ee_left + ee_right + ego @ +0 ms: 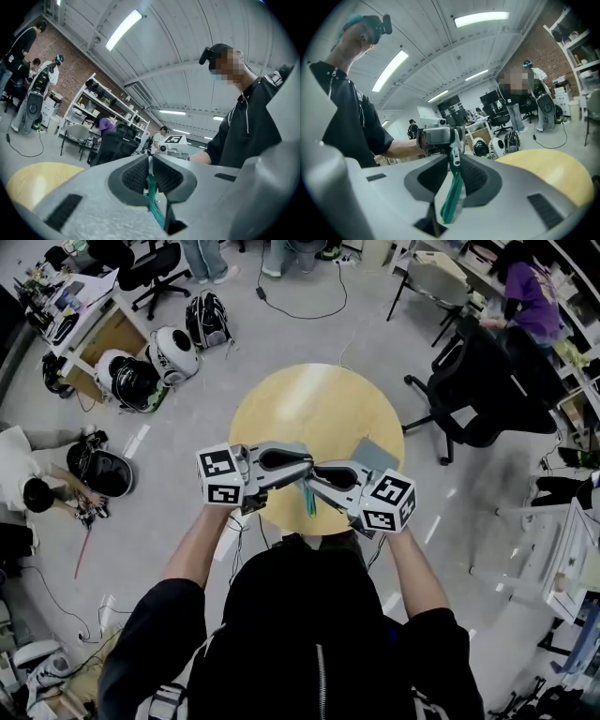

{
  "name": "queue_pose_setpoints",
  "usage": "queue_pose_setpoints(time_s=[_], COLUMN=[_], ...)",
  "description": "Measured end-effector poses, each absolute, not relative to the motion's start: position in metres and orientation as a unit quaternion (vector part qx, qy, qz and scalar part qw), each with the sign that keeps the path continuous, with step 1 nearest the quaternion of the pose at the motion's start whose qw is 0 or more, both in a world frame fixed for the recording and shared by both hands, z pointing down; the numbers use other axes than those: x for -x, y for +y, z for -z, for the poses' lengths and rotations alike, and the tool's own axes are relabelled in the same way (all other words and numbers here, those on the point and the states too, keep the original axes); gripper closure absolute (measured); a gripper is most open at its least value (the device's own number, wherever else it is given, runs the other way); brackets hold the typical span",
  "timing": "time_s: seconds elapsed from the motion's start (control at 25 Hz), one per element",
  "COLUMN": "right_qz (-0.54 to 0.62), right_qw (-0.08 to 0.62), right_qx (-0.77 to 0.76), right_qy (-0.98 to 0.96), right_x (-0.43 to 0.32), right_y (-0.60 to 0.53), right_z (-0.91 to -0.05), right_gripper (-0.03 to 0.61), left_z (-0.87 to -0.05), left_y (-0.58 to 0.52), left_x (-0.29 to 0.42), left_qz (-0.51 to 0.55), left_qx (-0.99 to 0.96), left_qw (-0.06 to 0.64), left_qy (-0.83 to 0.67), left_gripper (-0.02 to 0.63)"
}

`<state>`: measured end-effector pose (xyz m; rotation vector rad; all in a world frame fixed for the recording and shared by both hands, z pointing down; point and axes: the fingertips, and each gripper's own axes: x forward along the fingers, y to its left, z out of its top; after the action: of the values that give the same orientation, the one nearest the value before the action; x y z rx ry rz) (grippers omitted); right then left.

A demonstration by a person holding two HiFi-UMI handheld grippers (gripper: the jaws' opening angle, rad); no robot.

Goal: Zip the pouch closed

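Observation:
Both grippers hold the pouch (309,499) in the air over the near edge of the round yellow table (309,399); only its teal-green zip edge shows. In the head view my left gripper (306,472) and right gripper (316,482) meet tip to tip. In the left gripper view my left gripper (150,161) is shut on the green zip band (153,201), which hangs down between the pads. In the right gripper view my right gripper (454,157) is shut on the same band (451,197), and the silver zip pull (455,157) stands at its tips. The pouch's body is hidden.
A grey flat thing (377,454) lies on the table beside the right gripper. Black office chairs (478,390) stand to the right. Helmets and bags (155,357) lie on the floor at the left. People stand and sit around the room.

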<state>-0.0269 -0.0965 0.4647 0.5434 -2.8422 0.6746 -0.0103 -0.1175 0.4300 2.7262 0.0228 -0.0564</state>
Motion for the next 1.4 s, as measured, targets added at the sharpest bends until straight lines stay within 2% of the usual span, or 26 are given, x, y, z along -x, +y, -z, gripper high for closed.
queue_pose_setpoints(time_s=[0.52, 0.8, 0.96, 1.4], right_qz=[-0.232, -0.183, -0.158, -0.173], right_qw=[0.127, 0.232, 0.268, 0.242], right_qx=[-0.192, -0.221, -0.243, -0.246], right_qy=[-0.945, -0.929, -0.919, -0.923], right_x=[0.026, 0.024, 0.022, 0.021], right_y=[-0.099, -0.100, -0.101, -0.101], right_z=[-0.486, -0.518, -0.528, -0.521], right_gripper=[0.515, 0.514, 0.515, 0.540], left_z=[-0.453, -0.483, -0.495, -0.495], left_y=[-0.116, -0.112, -0.113, -0.113], left_x=[0.010, 0.008, 0.008, 0.010], left_qz=[-0.041, -0.142, -0.184, -0.167], left_qx=[-0.983, -0.981, -0.975, -0.976], left_qw=[0.177, 0.134, 0.120, 0.133], left_qy=[0.009, -0.003, -0.020, -0.029], left_gripper=[0.583, 0.583, 0.584, 0.584])
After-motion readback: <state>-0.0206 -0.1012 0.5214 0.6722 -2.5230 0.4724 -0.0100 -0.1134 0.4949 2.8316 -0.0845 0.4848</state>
